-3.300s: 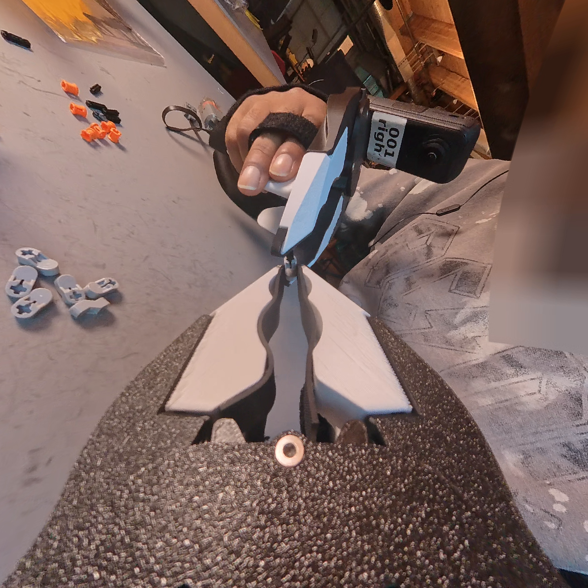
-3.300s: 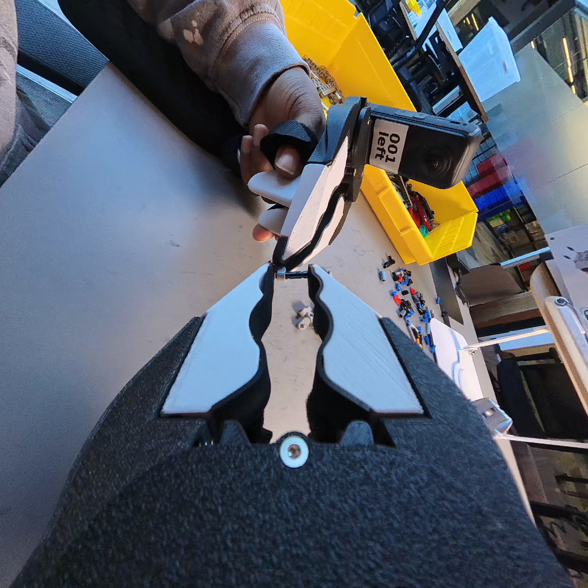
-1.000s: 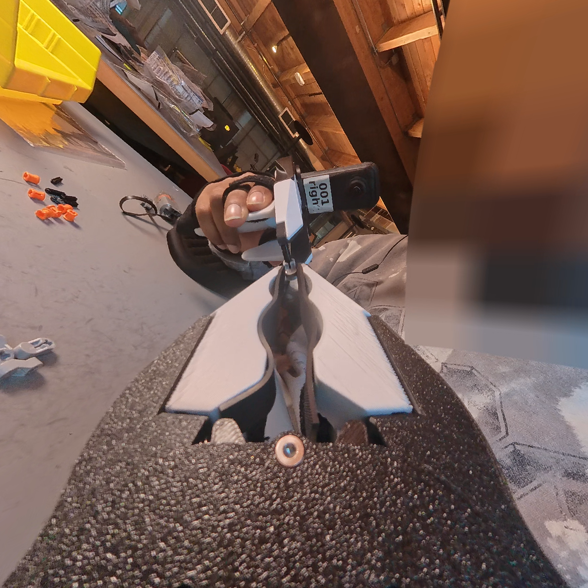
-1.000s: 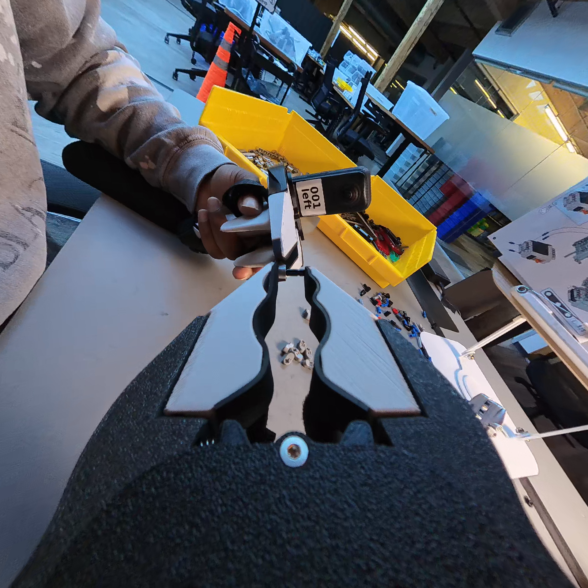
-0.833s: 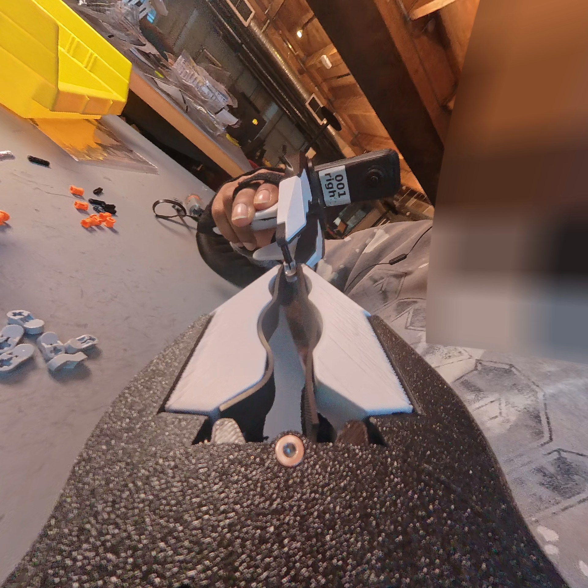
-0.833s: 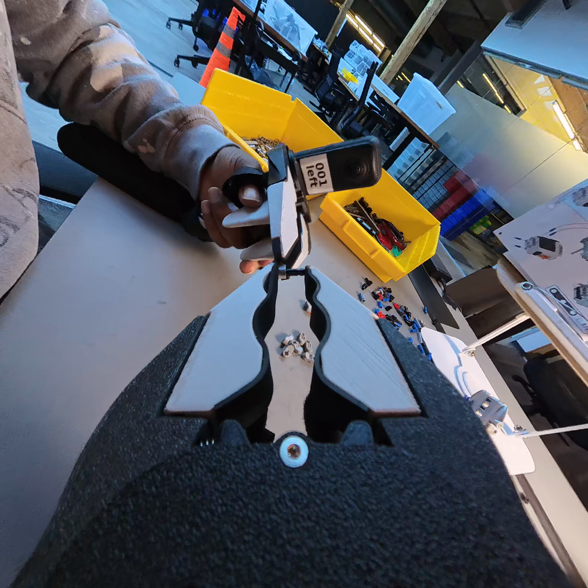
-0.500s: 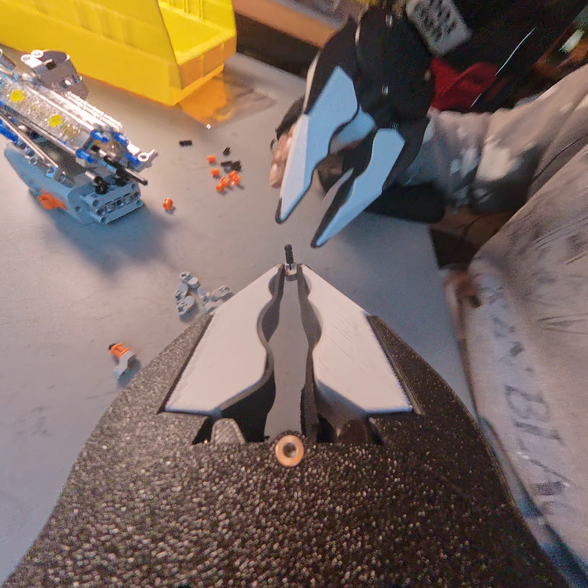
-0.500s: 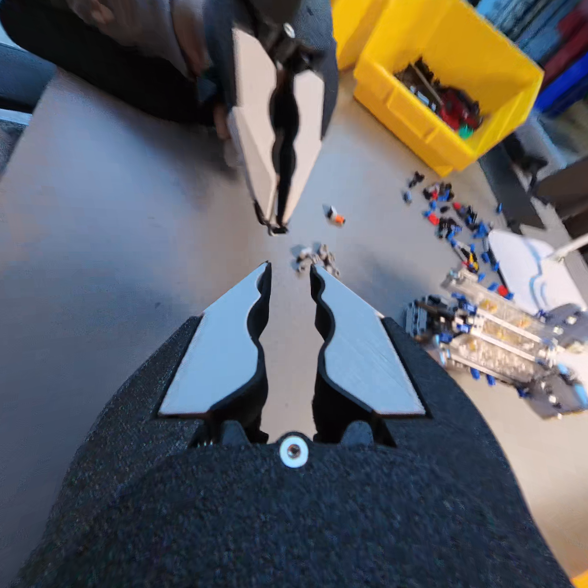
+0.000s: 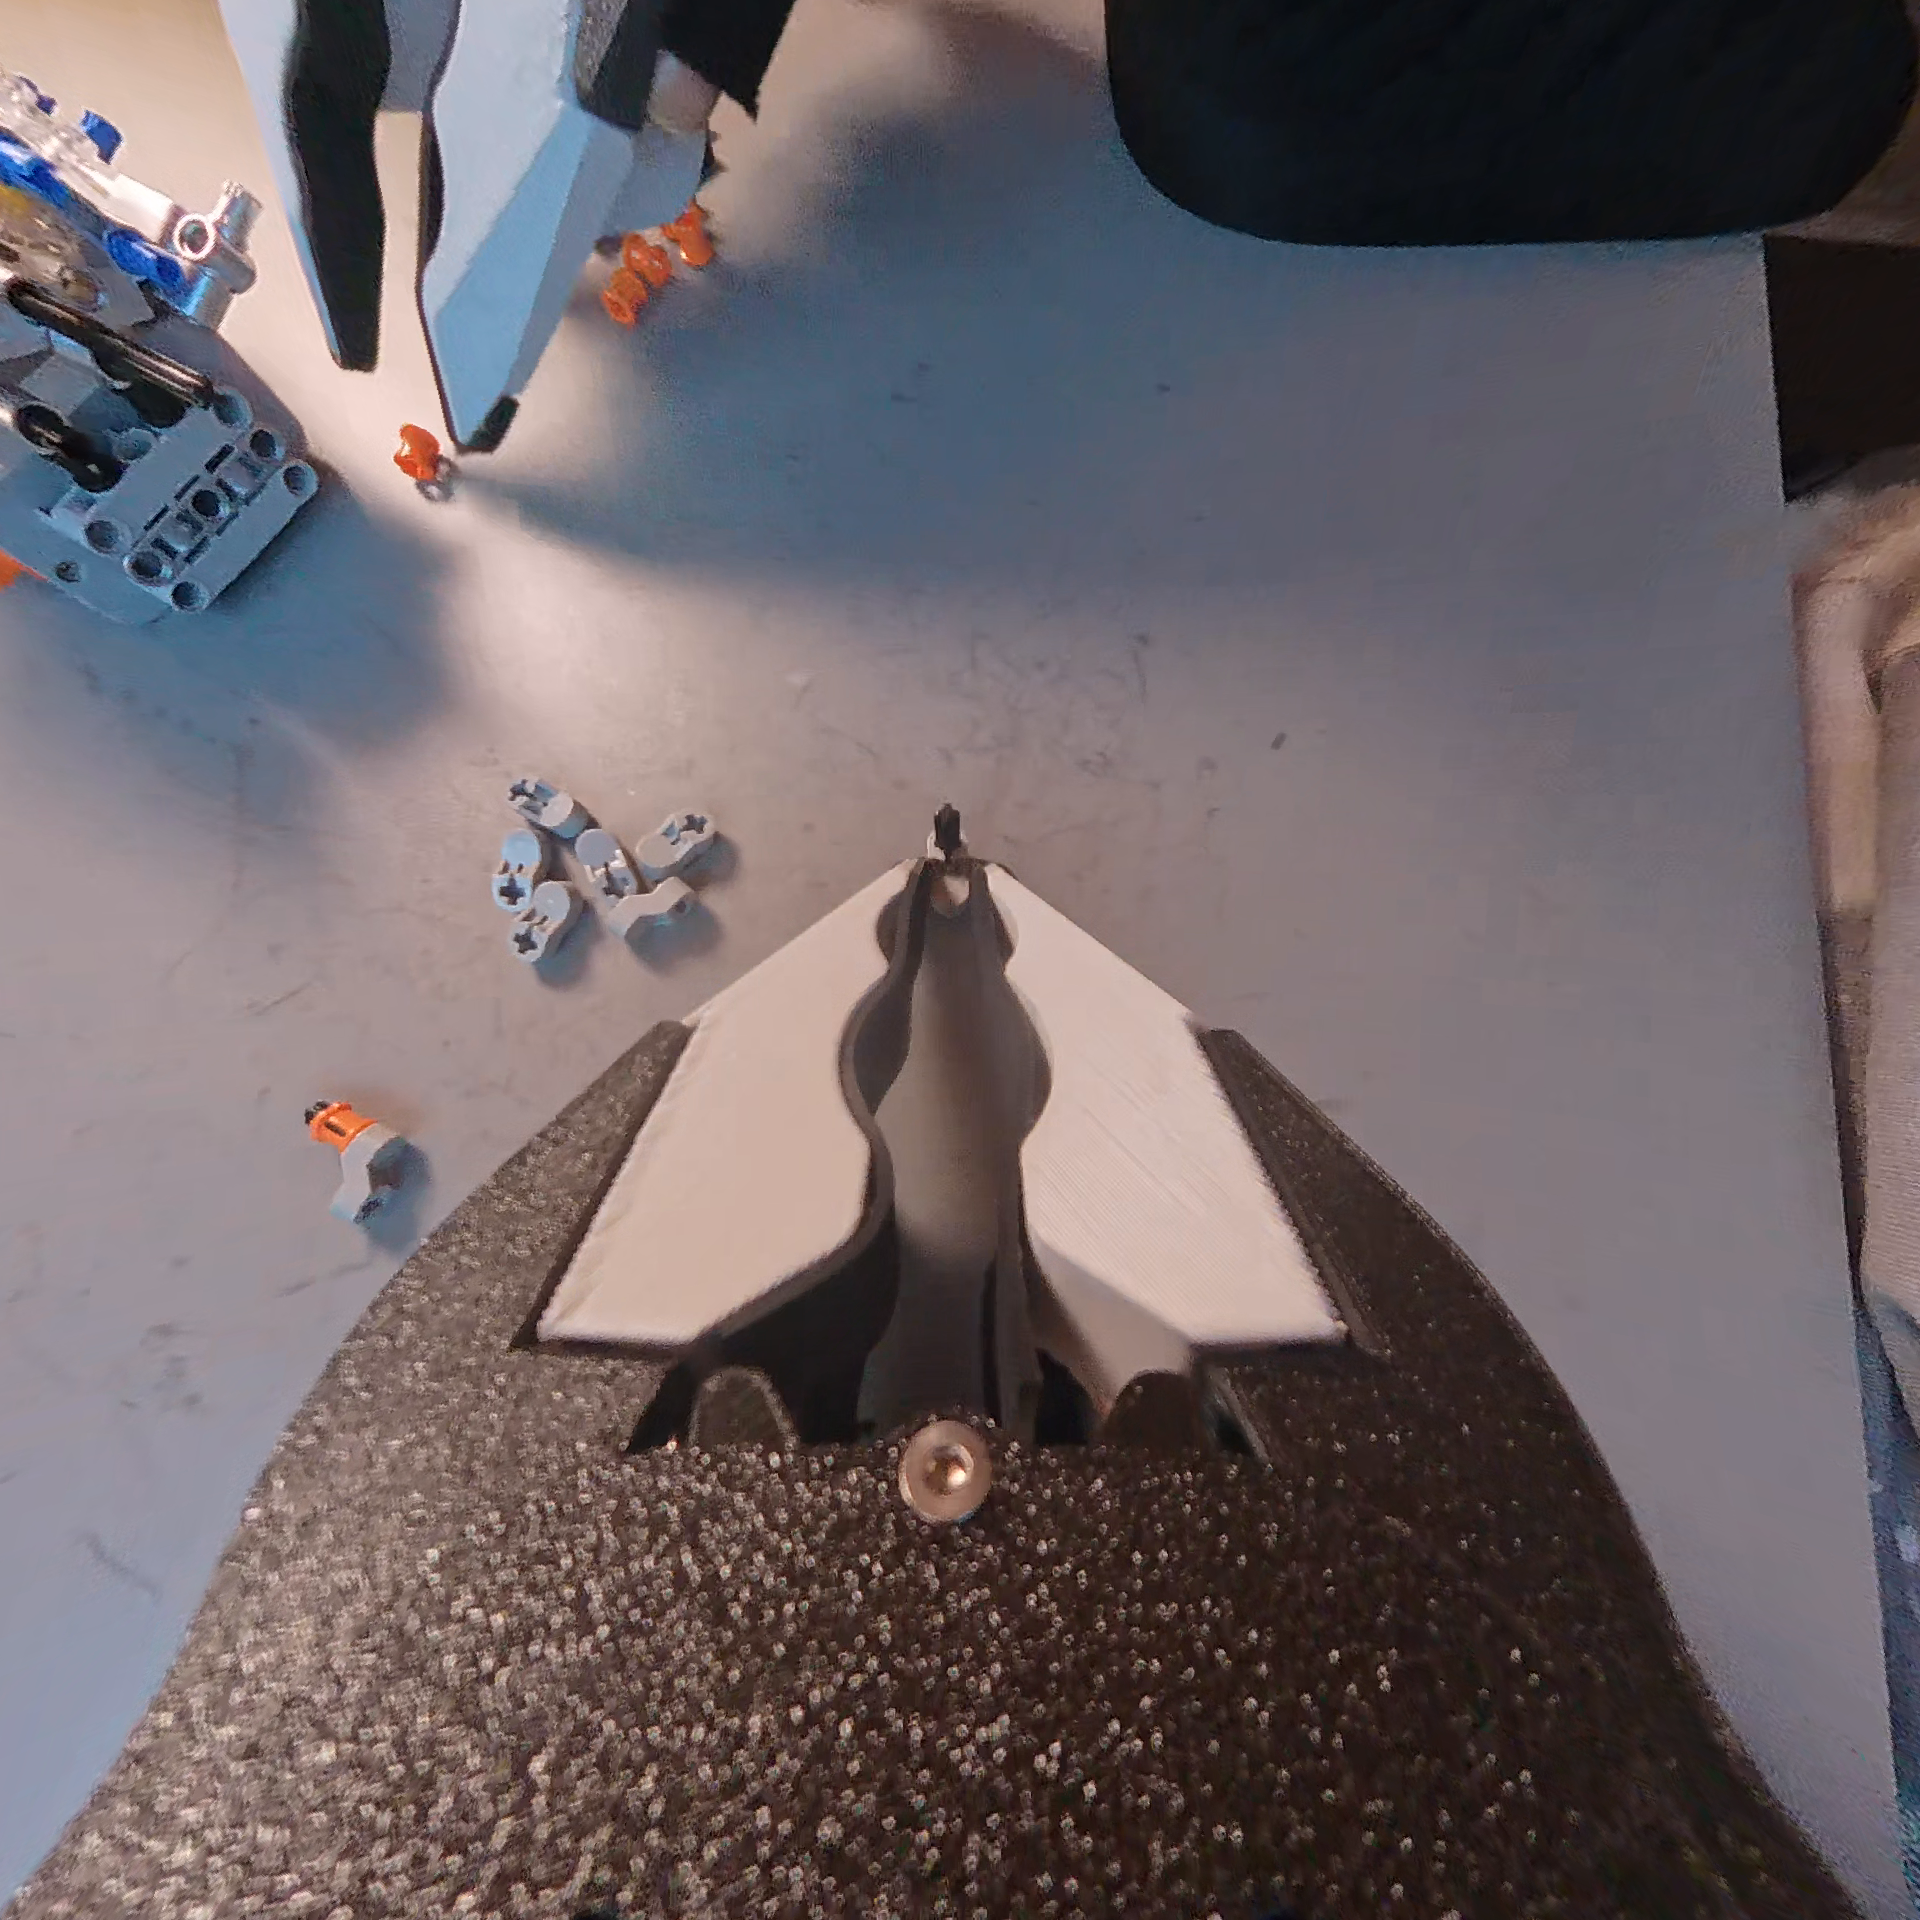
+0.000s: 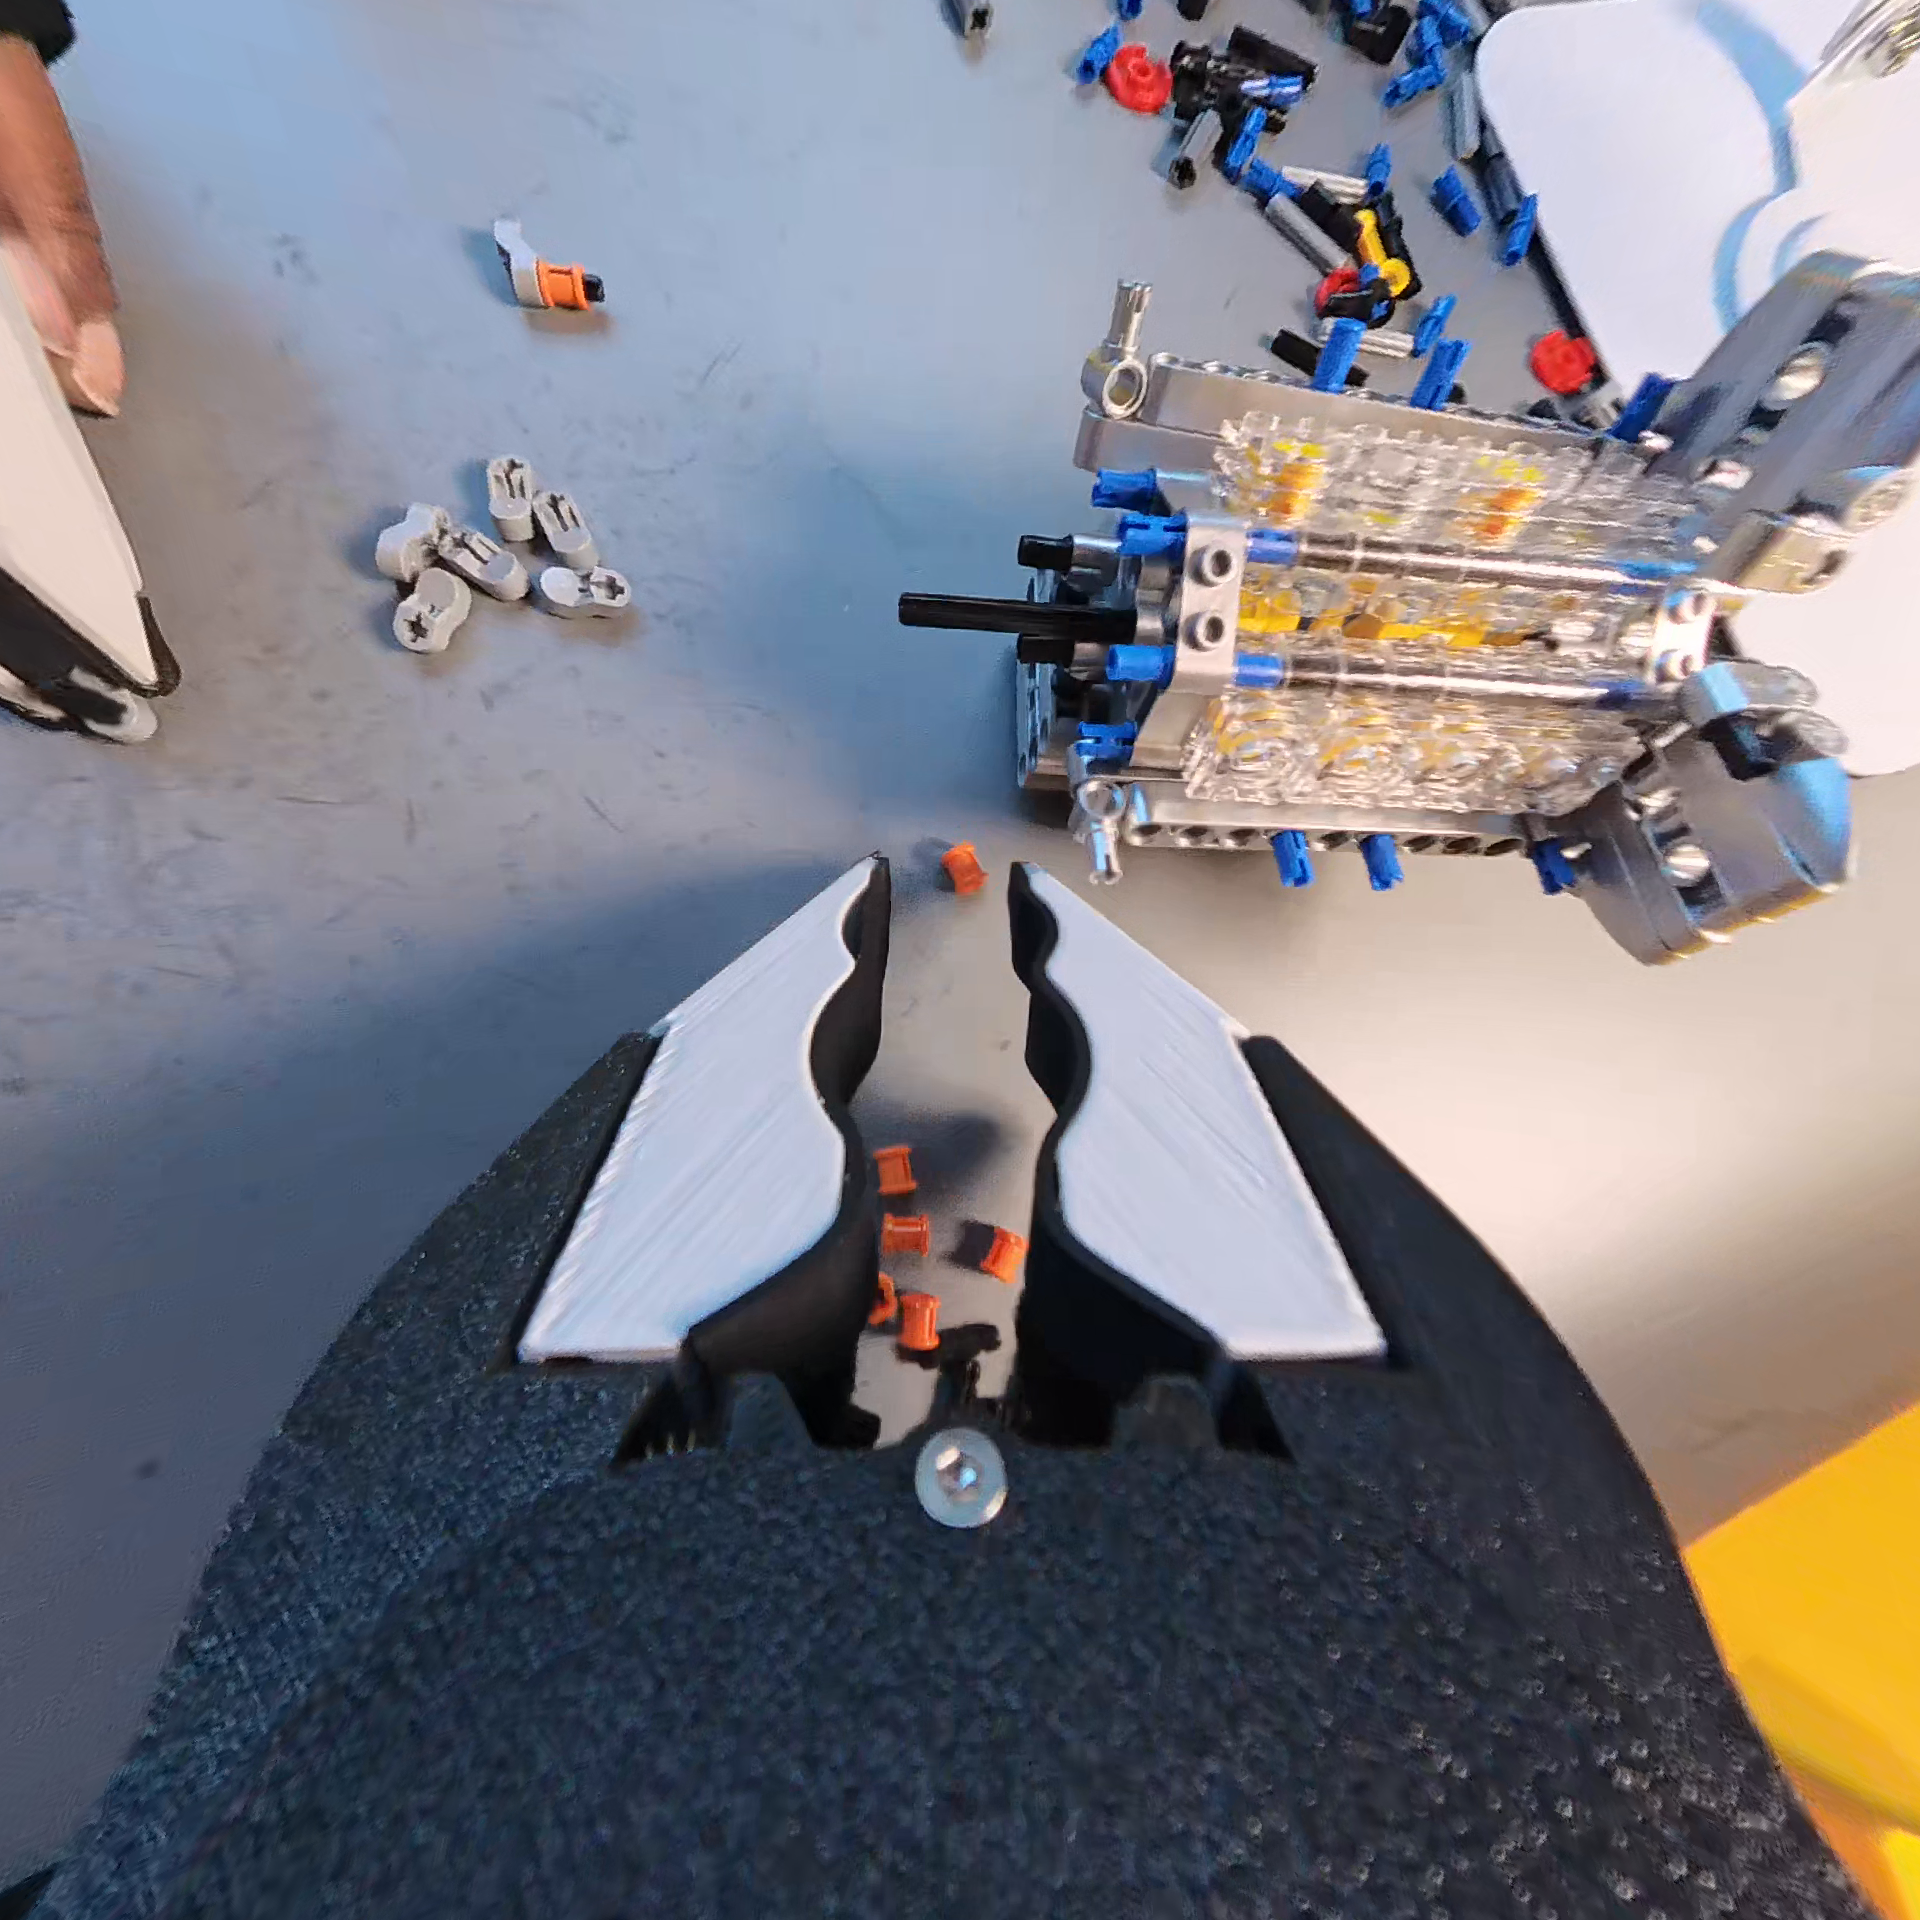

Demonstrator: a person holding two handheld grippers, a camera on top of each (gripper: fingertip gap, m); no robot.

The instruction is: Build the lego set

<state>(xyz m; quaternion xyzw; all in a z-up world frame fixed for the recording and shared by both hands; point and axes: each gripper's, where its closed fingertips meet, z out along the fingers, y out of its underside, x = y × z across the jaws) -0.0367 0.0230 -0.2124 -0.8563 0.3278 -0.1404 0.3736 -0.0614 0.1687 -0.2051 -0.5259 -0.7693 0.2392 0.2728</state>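
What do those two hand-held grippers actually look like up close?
Each hand-held gripper, left and right, has two flat, pale grey fingers tapering to points, with wavy black inner edges. They emerge from a rough, speckled black body with one silver screw in the middle. No cables show. Little of the person's clothing is visible.

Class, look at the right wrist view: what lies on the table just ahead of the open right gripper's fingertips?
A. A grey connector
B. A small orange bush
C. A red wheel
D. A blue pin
B. A single small orange bush lies on the grey table just ahead of the right gripper, in line with the gap between its fingertips, which stand apart.
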